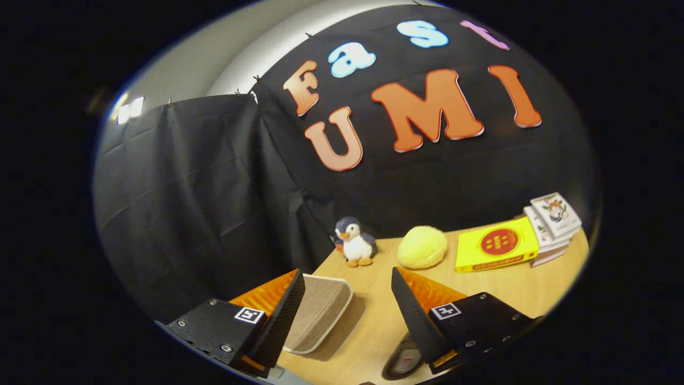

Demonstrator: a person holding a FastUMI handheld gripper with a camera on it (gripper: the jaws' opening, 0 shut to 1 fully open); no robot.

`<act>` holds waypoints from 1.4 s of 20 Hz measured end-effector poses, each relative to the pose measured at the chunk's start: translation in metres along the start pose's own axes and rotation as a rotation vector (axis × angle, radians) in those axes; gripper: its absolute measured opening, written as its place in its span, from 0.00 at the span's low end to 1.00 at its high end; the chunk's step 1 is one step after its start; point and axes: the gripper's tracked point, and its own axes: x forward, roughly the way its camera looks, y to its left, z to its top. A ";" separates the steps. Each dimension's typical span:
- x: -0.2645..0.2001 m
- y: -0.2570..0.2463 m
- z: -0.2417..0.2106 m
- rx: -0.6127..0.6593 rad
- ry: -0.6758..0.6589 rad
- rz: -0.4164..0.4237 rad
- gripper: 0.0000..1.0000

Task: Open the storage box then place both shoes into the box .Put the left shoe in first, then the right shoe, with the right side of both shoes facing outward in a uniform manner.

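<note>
Wooden table [368, 326] lies bare between spread fingers [347, 291], storage box [318, 318] perhaps touching.

Beige storage box [315, 315] with a white rim; pale wood surface [497, 289]; navy-and-white penguin [355, 241]; yellow plush ball [422, 247]; yellow book [494, 246] with a red circle.

- A staged recording booth, not a lived-in room: black cloth wall [214, 187] hangs pinned behind a wooden table [368, 331], with pale room wall above the cloth.
- Props line the table's far edge: a penguin plush [355, 241], just right of it a yellow round plush [422, 247], then a yellow box [496, 245].
- Right of that box, touching it, sits a stack of books [553, 227].
</note>
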 end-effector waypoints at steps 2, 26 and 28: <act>0.018 0.009 -0.026 0.056 0.088 0.044 0.97; 0.105 0.055 -0.209 0.587 0.572 0.292 0.96; 0.102 0.054 -0.201 0.616 0.552 0.305 0.91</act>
